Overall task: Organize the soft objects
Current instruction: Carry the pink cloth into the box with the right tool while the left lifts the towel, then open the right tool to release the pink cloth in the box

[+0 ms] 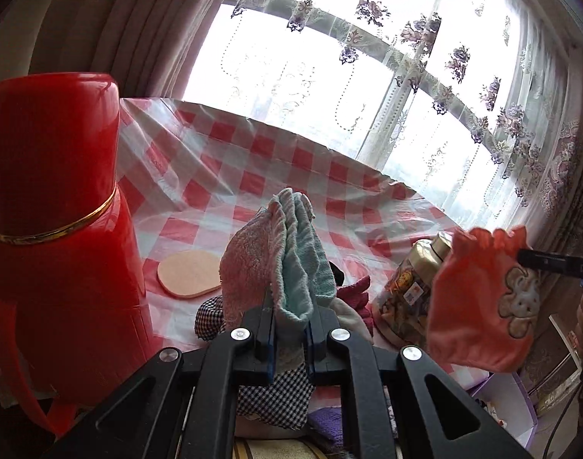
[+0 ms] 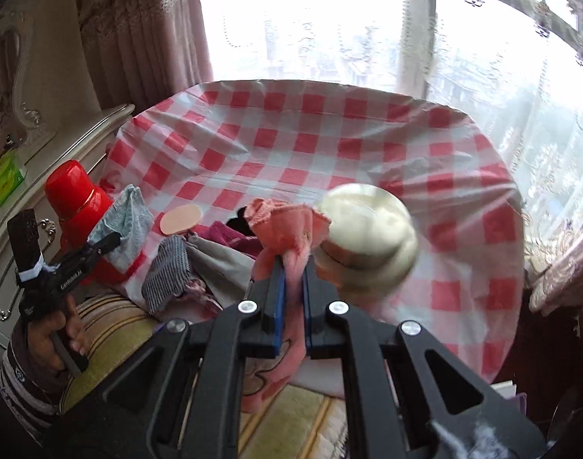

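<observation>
My left gripper (image 1: 289, 311) is shut on a pale blue and pink striped towel (image 1: 276, 252), held up above the table; the same towel (image 2: 125, 225) shows in the right wrist view. My right gripper (image 2: 293, 271) is shut on a coral pink cloth with a bear patch (image 2: 287, 229), held up near the table's front edge; it also shows in the left wrist view (image 1: 479, 302). A pile of soft cloths lies at the table's near edge: a checked cloth (image 1: 276, 394), a magenta towel (image 1: 354, 292), a grey cloth (image 2: 222, 264).
A red thermos (image 1: 50, 237) stands at the left of the red-checked tablecloth (image 1: 261, 153). A gold-lidded jar (image 2: 368, 225) stands beside the pink cloth. A round peach pad (image 1: 188, 273) lies on the cloth. A white dresser (image 2: 62, 160) is at left, a curtained window behind.
</observation>
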The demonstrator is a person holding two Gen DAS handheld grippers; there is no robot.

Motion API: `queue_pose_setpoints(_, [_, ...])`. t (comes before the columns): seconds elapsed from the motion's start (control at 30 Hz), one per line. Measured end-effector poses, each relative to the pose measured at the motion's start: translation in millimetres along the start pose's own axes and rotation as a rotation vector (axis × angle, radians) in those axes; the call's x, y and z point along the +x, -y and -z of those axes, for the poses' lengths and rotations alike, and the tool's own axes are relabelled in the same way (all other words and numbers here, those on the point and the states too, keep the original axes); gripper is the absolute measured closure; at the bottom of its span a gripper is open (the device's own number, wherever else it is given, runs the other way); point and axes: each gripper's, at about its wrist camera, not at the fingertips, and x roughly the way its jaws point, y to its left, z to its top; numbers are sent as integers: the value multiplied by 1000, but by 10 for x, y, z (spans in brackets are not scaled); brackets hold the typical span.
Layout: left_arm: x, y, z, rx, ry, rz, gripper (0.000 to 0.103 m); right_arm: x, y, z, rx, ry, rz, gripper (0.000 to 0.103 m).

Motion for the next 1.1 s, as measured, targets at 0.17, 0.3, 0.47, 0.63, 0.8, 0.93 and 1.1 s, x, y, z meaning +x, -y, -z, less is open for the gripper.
queue_pose_setpoints(0.17, [-99,138,13,11,4,9,92,-485,709,546,127,-10,125,93])
queue_pose_setpoints(0.3, [-143,285,56,25,-14,21,92,-725,1271,1143,226,-71,259,93])
queue_pose_setpoints(0.47, [-174,540,76,58,-29,38,92,-876,1814,1954,299,-192,383,93])
queue_pose_setpoints(0.63, [-142,864,120,102,-53,70,92,-786,2141,2586,328,-321,428,93])
queue_pose_setpoints(0.8, [-158,1143,181,152,-68,94,92,-505,1890,2861,257,-399,303,93])
queue_pose_setpoints(0.93, [-165,1254,210,177,-81,98,92,-285,1510,3001,177,-449,179,93])
queue_pose_setpoints(1.1, [-167,1322,232,193,-91,101,92,-188,1103,2992,93,-467,23,93])
